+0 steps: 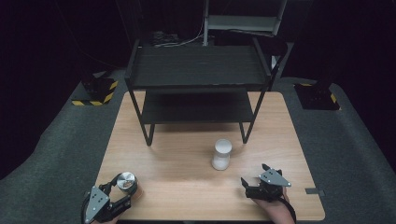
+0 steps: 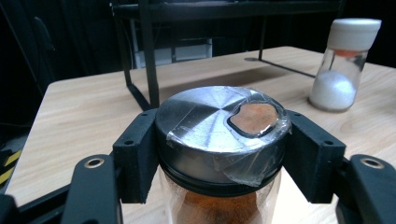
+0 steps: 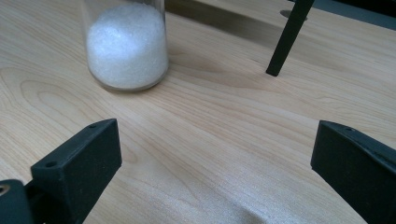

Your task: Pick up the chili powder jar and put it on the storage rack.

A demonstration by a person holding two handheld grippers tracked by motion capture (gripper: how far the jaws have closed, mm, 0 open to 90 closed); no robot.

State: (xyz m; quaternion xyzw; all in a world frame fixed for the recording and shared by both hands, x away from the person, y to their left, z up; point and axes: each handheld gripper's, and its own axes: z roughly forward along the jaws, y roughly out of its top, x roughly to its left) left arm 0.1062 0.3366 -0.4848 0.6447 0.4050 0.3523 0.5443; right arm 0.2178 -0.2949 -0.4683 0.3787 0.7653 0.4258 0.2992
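Observation:
A glass spice jar [image 2: 219,135] with a silver metal lid and orange-brown powder stands at the table's front left corner [image 1: 126,182]. My left gripper [image 1: 119,191] is shut on it, one jaw pressed to each side of the lid [image 2: 219,140]. A second glass jar [image 1: 221,154] with a white cap and white granules stands upright near the table's middle [image 2: 343,65]. My right gripper [image 1: 254,179] rests open at the front right, a short way from the white jar [image 3: 126,44], with bare wood between its jaws [image 3: 215,158].
A black two-tier metal shelf rack [image 1: 198,70] stands across the far half of the wooden table [image 1: 187,158]; one of its legs [image 3: 287,37] is just beyond the white jar. Grey carpet surrounds the table.

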